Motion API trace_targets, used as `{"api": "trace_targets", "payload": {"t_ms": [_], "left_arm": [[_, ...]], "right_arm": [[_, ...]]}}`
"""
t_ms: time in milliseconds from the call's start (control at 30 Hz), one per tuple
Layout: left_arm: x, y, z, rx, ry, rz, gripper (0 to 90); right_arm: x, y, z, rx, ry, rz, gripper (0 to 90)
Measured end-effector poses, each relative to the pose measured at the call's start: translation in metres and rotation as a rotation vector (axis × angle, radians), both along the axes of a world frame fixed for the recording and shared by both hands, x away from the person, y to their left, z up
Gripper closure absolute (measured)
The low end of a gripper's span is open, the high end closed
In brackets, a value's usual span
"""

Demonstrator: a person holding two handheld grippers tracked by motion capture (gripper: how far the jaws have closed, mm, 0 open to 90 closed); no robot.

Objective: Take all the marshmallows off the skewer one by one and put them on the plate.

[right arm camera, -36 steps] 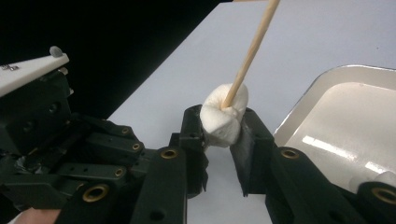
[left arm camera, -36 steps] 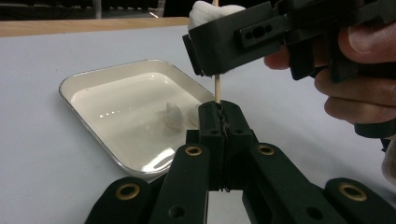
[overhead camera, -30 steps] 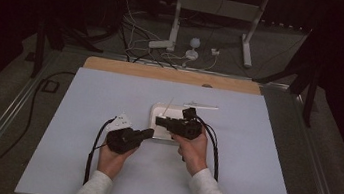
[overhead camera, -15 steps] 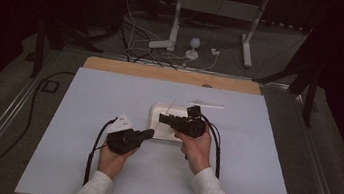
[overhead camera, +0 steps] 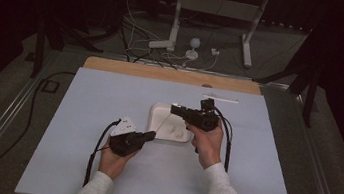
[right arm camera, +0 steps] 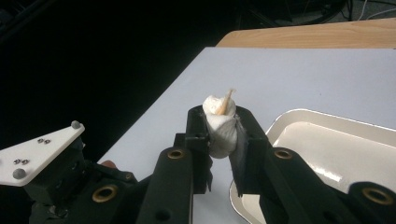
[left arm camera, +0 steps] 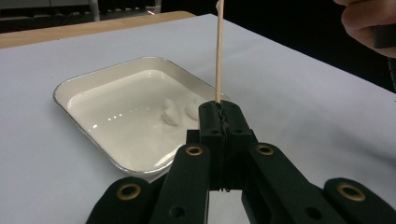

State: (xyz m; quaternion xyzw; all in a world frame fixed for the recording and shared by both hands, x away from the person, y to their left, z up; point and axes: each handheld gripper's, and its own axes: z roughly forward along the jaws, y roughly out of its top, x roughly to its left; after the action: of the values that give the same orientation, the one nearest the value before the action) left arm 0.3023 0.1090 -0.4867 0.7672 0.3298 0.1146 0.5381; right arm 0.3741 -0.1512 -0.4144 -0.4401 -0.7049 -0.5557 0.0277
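Since prev frame: right gripper (overhead camera: 174, 109) lifted a bit off the tray (overhead camera: 158, 111), w/ marshmallow (right arm camera: 219, 126) pinched between its jaws. Skewer (left arm camera: 218, 51) tip poking out thru top of marshmallow. Left gripper (overhead camera: 153, 135) parked at tray's near edge, clamped tight on skewer's lower end, stick rising steeply above the tray. Two more white pieces (left arm camera: 180, 111) lying inside tray, near its right side in left gripper view. Tray mid-way on white board (overhead camera: 82, 115).
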Motion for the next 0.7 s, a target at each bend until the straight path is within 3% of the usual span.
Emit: {"api": "trace_targets", "payload": {"t_ms": [67,167,233,333,467,700], "left_arm": [[-0.001,0.0,-0.001,0.037,-0.005,0.005,90.0],[0.0,0.001,-0.007,0.071,0.018,0.019,90.0],[0.002,0.004,-0.009,0.045,0.032,0.029,90.0],[0.003,0.005,-0.007,0.017,0.033,0.037,90.0],[0.002,0.007,-0.006,-0.004,0.039,0.044,90.0],[0.004,0.011,-0.005,-0.041,0.057,0.063,90.0]], "right_arm": [[0.002,-0.004,0.003,0.027,-0.006,-0.022,79.6],[0.006,-0.023,0.017,0.106,-0.028,-0.075,80.4],[0.006,-0.029,0.023,0.106,-0.038,-0.083,80.5],[0.004,-0.036,0.034,0.025,-0.072,-0.08,80.3],[0.002,-0.037,0.033,-0.003,-0.084,-0.074,79.9],[0.006,-0.035,0.019,-0.048,-0.065,-0.075,79.2]]}}
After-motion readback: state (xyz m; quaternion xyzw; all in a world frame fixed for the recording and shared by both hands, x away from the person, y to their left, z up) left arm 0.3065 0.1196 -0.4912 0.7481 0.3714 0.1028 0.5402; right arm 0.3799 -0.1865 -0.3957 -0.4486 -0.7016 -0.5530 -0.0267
